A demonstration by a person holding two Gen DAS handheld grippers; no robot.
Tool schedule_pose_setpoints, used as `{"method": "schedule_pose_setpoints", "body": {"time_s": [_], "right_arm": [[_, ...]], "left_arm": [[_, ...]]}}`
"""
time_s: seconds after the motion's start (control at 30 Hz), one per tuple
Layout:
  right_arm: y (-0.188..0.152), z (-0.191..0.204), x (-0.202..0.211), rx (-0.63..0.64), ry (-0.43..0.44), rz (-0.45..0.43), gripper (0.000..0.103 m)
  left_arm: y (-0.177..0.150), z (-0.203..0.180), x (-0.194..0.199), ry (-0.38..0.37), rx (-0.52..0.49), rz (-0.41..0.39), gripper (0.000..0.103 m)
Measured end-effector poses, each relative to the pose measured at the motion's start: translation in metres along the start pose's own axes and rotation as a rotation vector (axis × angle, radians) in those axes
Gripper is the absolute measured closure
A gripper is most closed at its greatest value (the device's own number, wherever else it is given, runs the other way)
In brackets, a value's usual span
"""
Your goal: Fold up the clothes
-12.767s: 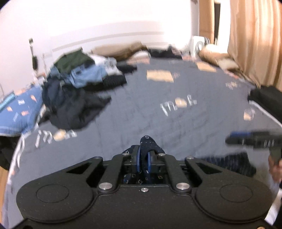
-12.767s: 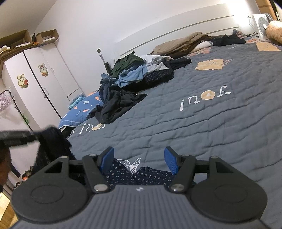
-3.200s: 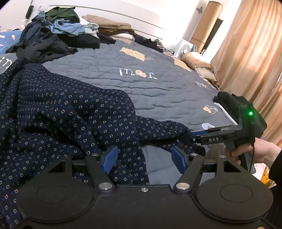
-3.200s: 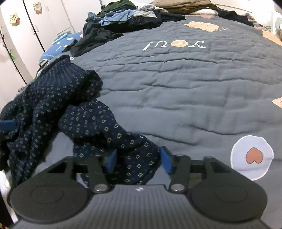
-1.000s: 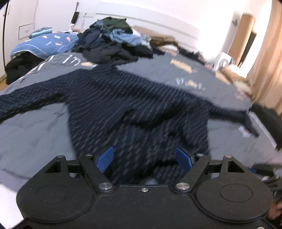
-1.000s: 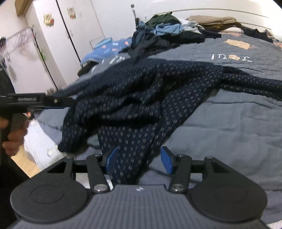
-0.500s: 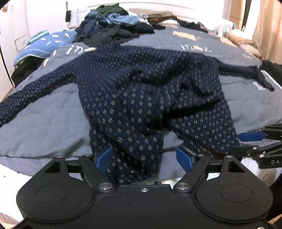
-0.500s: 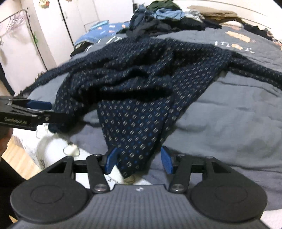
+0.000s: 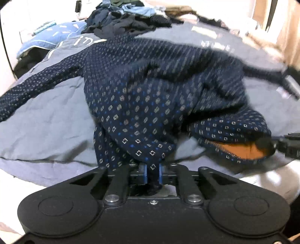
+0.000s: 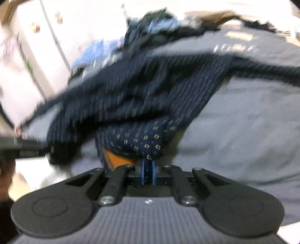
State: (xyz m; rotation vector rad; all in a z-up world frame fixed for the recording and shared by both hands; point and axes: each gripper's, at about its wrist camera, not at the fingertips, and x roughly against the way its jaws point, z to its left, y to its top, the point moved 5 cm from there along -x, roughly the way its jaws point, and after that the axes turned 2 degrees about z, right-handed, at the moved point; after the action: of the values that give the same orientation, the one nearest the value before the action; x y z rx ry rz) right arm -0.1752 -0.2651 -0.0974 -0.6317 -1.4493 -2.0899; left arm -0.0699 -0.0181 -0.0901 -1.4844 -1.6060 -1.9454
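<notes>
Pinching the near hem of a navy knitted sweater with small grey and blue diamond marks point(image 9: 142, 105), the left gripper point(image 9: 152, 173) has its blue pads pressed together on a fold of the cloth, and the right gripper point(image 10: 148, 173) does the same at another spot along that hem. In the left wrist view the right gripper point(image 9: 288, 144) shows at the right edge, gripping the hem where the sweater's orange lining point(image 9: 241, 150) peeks out (the same orange shows just left of the right gripper's pads in its own view). The sweater lies spread over a grey quilted bedspread point(image 9: 46, 122), body rumpled in the middle, one sleeve stretched out to the left and the other towards the far right. Its near edge is lifted off the bedspread where the two grippers hold it. A heap of dark and light-blue clothes point(image 9: 127, 16) sits at the far end of the bed, well apart from the sweater's hem. The right wrist view is heavily blurred.
</notes>
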Motion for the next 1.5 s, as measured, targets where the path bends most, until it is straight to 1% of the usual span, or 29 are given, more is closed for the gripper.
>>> {"method": "schedule_pose_setpoints", "body": {"time_s": [0.13, 0.23, 0.3, 0.33, 0.4, 0.43, 0.5, 0.53, 0.57, 0.63, 0.73, 0.8, 0.87, 0.9, 0.93, 0.97, 1.0, 1.07, 1.2, 1.27, 1.33, 1.43, 1.5], "right_arm": [[0.035, -0.024, 0.049, -0.079, 0.020, -0.116, 0.096], [0.053, -0.036, 0.091, -0.099, 0.022, -0.200, 0.096], [0.060, -0.043, 0.115, -0.107, 0.026, -0.237, 0.096], [0.063, -0.046, 0.127, -0.109, 0.030, -0.250, 0.096], [0.066, -0.053, 0.150, -0.110, 0.052, -0.251, 0.096], [0.065, -0.056, 0.160, -0.106, 0.062, -0.243, 0.096], [0.060, -0.061, 0.172, -0.085, 0.053, -0.214, 0.096], [0.056, -0.065, 0.176, -0.076, 0.045, -0.192, 0.096], [0.049, -0.068, 0.176, -0.068, 0.028, -0.151, 0.096], [0.038, -0.073, 0.164, -0.053, -0.006, -0.064, 0.095], [0.028, -0.076, 0.142, -0.061, -0.044, 0.016, 0.093], [0.022, -0.076, 0.131, -0.062, -0.063, 0.058, 0.092], [0.019, -0.078, 0.131, -0.062, -0.092, 0.080, 0.088], [0.018, -0.079, 0.132, -0.062, -0.105, 0.085, 0.086], [0.019, -0.082, 0.138, -0.063, -0.115, 0.075, 0.083], [0.020, -0.085, 0.144, -0.068, -0.122, 0.062, 0.079], [0.022, -0.088, 0.150, -0.073, -0.131, 0.047, 0.077], [0.028, -0.092, 0.162, -0.075, -0.144, 0.006, 0.070], [0.042, -0.096, 0.168, -0.078, -0.150, -0.074, 0.065], [0.052, -0.091, 0.157, -0.062, -0.141, -0.090, 0.063], [0.063, -0.085, 0.142, -0.055, -0.130, -0.104, 0.062], [0.080, -0.072, 0.114, -0.059, -0.056, -0.120, 0.060], [0.090, -0.063, 0.094, -0.075, 0.005, -0.131, 0.060]], "left_arm": [[0.021, 0.009, 0.033, -0.101, 0.034, -0.043, 0.097], [0.037, 0.016, 0.072, -0.172, 0.048, -0.097, 0.097], [0.044, 0.015, 0.100, -0.218, 0.035, -0.128, 0.097], [0.046, 0.014, 0.109, -0.236, 0.029, -0.133, 0.097], [0.042, 0.007, 0.124, -0.267, 0.007, -0.119, 0.097], [0.037, 0.003, 0.127, -0.272, -0.014, -0.099, 0.097], [0.026, -0.007, 0.132, -0.277, -0.056, -0.053, 0.097], [0.020, -0.011, 0.132, -0.270, -0.072, -0.025, 0.097], [0.013, -0.014, 0.127, -0.255, -0.079, 0.008, 0.097], [0.001, -0.018, 0.115, -0.223, -0.091, 0.076, 0.097], [-0.009, -0.018, 0.088, -0.158, -0.077, 0.150, 0.097], [-0.011, -0.016, 0.080, -0.138, -0.043, 0.160, 0.094], [-0.011, -0.014, 0.079, -0.122, -0.036, 0.152, 0.092], [-0.010, -0.012, 0.080, -0.106, -0.044, 0.144, 0.086], [-0.009, -0.011, 0.081, -0.089, -0.053, 0.136, 0.073], [-0.008, -0.008, 0.083, -0.087, -0.047, 0.129, 0.067], [-0.005, -0.005, 0.085, -0.089, -0.034, 0.116, 0.060], [-0.001, 0.002, 0.088, -0.090, -0.007, 0.095, 0.059], [0.010, 0.013, 0.083, -0.070, 0.058, 0.060, 0.059], [0.015, 0.016, 0.079, -0.062, 0.091, 0.037, 0.057], [0.022, 0.023, 0.073, -0.059, 0.121, 0.018, 0.052], [0.031, 0.034, 0.065, -0.054, 0.174, -0.009, 0.049], [0.038, 0.048, 0.063, -0.029, 0.234, -0.044, 0.046]]}}
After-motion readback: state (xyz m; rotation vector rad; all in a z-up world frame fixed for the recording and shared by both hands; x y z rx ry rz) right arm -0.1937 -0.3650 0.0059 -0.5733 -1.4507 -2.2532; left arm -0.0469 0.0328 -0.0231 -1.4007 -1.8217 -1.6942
